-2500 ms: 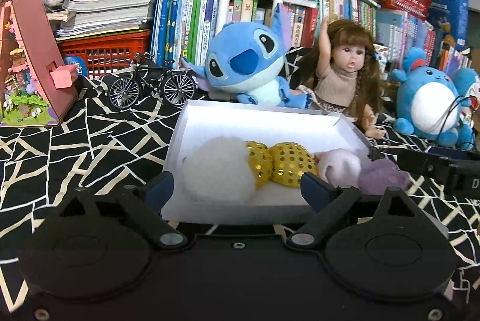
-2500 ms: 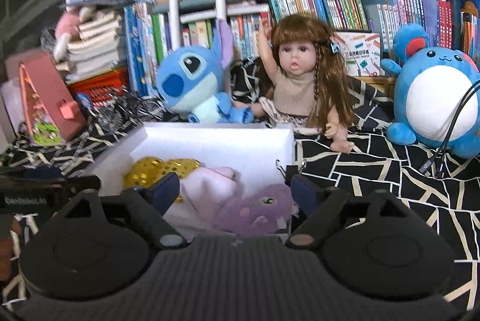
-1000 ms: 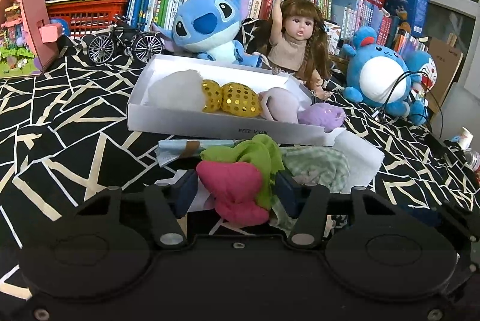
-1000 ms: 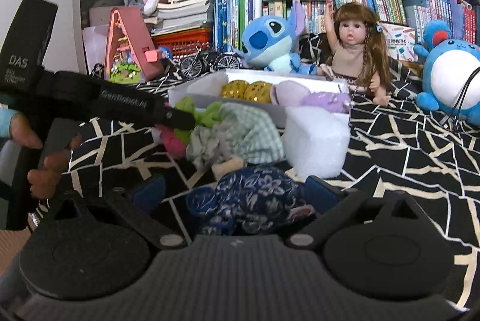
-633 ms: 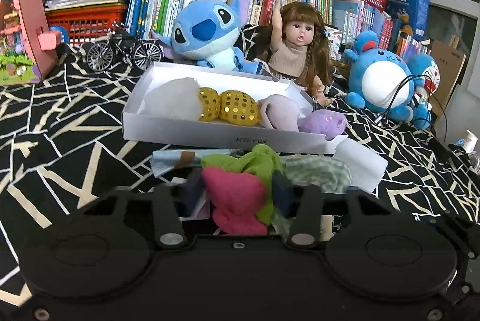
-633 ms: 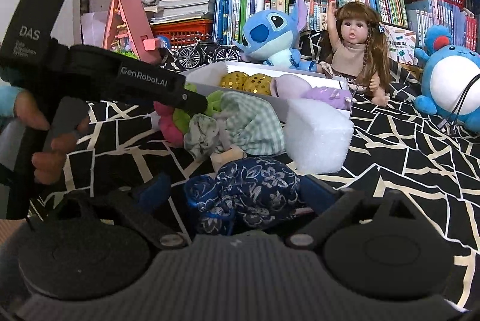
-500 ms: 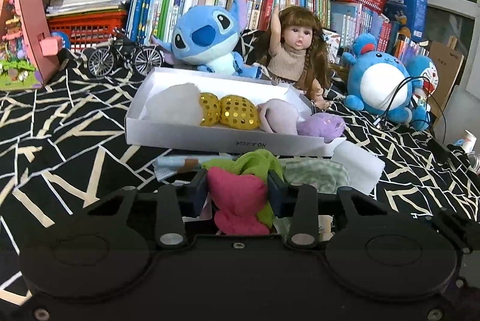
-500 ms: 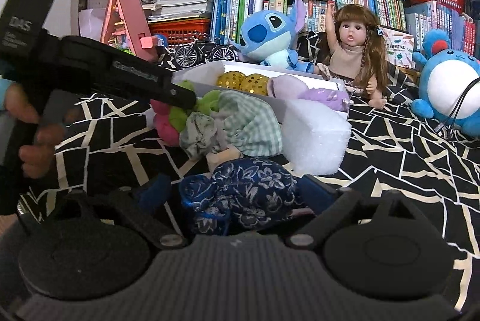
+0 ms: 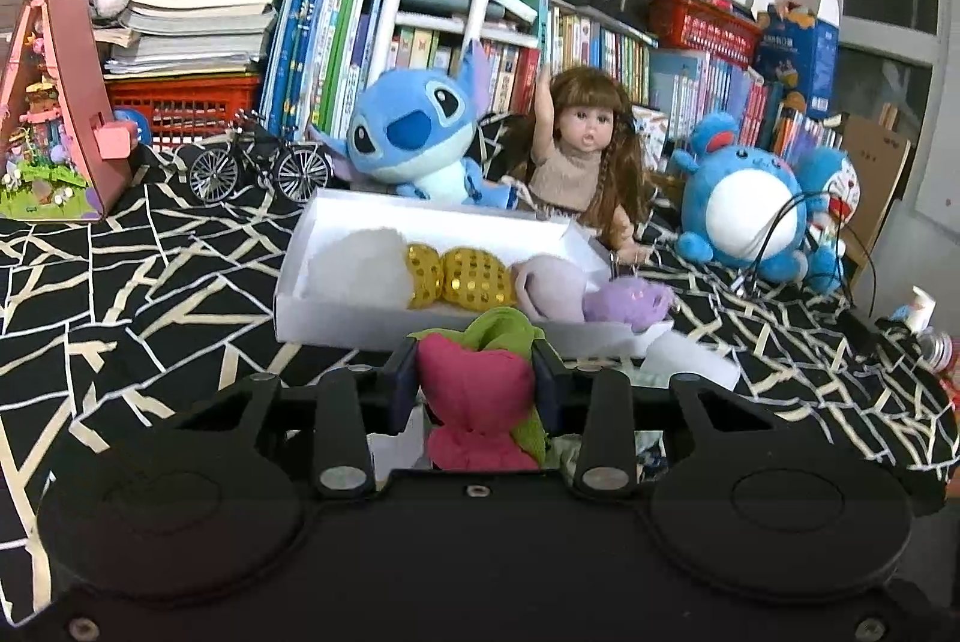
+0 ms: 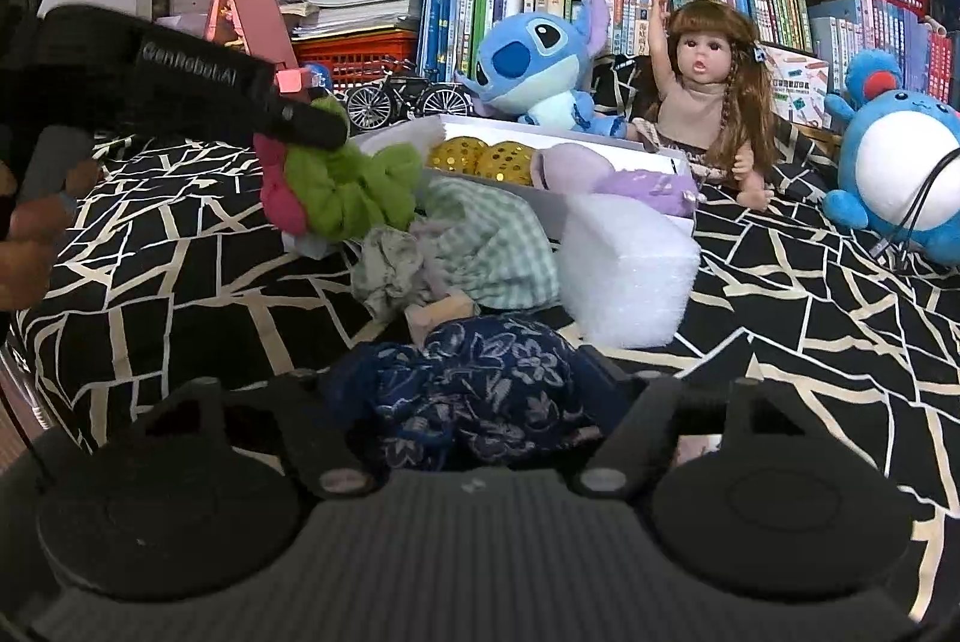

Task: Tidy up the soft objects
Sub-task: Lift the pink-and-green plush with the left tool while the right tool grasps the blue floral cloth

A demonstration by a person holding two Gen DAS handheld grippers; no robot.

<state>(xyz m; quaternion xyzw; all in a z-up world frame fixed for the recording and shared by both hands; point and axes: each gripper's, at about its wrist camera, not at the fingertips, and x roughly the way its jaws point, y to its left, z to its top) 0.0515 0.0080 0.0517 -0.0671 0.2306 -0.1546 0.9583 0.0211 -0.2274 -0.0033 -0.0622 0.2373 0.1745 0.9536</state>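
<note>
While pinched between left fingers (image 9: 403,372), crumpled pink-green cloth (image 9: 477,390); right fingers' state unclear

Domestic room, likely a child's bedroom or playroom: crowded bookshelves (image 9: 432,42), stacked books (image 9: 192,18), plush toys (image 9: 408,132), 1 doll (image 9: 576,150), a toy bicycle (image 9: 258,162), and a black patterned cloth (image 9: 120,282) covering the surface.

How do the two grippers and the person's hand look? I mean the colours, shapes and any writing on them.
Left gripper: matte black body with two round housings, dark blue fingers and silver screws. From the right wrist view its side carries white "GenRobot.AI" lettering. Right gripper: the same shape, with a ribbed grey middle. The hand at the left edge is bare; no sleeve is visible.
</note>
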